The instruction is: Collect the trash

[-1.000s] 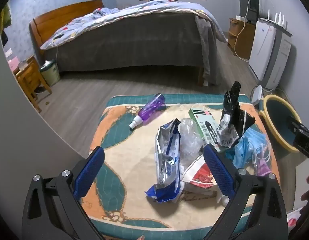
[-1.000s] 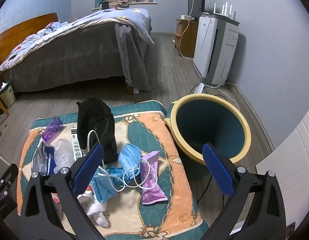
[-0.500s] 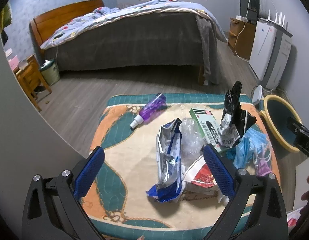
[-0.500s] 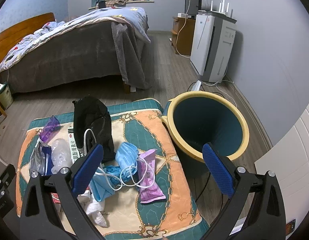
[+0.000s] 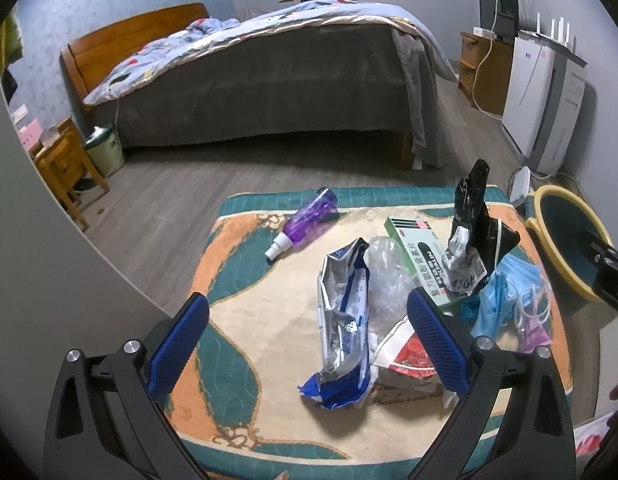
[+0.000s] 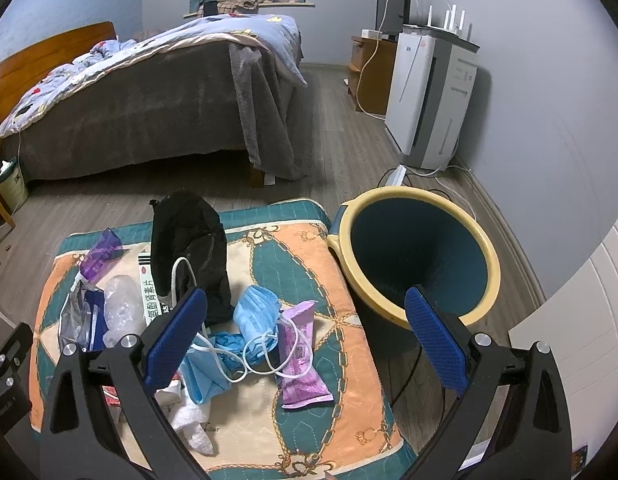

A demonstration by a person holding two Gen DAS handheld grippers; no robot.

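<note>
Crumpled foil, plastic and paper litter a teal-and-orange quilted mat [image 5: 245, 320] on a bedroom floor. A silver-and-blue foil wrapper [image 5: 343, 320] lies near the mat's middle, touching a clear crumpled plastic bag [image 5: 385, 276] on its right. Just beside that rests a green-and-white medicine box [image 5: 423, 258], with a black plastic bag [image 6: 189, 248] standing upright on it. A red-and-white paper packet [image 5: 405, 356] sits at the near edge of the pile. Blue face masks [image 6: 253, 314] with white ear loops are heaped to the right of the black bag, and a purple snack wrapper [image 6: 299, 356] lies against them. A purple spray bottle [image 5: 305, 224] lies on its side, apart from the heap, toward the mat's far left corner. White crumpled tissue [image 6: 193, 420] lies at the mat's near edge. A teal bin with a yellow rim [image 6: 413, 256] stands just off the mat's right side, its mouth open. The left gripper [image 5: 309, 344] hovers over the near side of the pile, blue-padded jaws spread wide and holding nothing. The right gripper [image 6: 305, 336] hangs between the masks and the bin, jaws likewise wide apart and empty. Behind, a bed [image 6: 149, 92] with a grey cover and blue quilt fills the room, and a white appliance [image 6: 433, 96] stands against the right wall.
</note>
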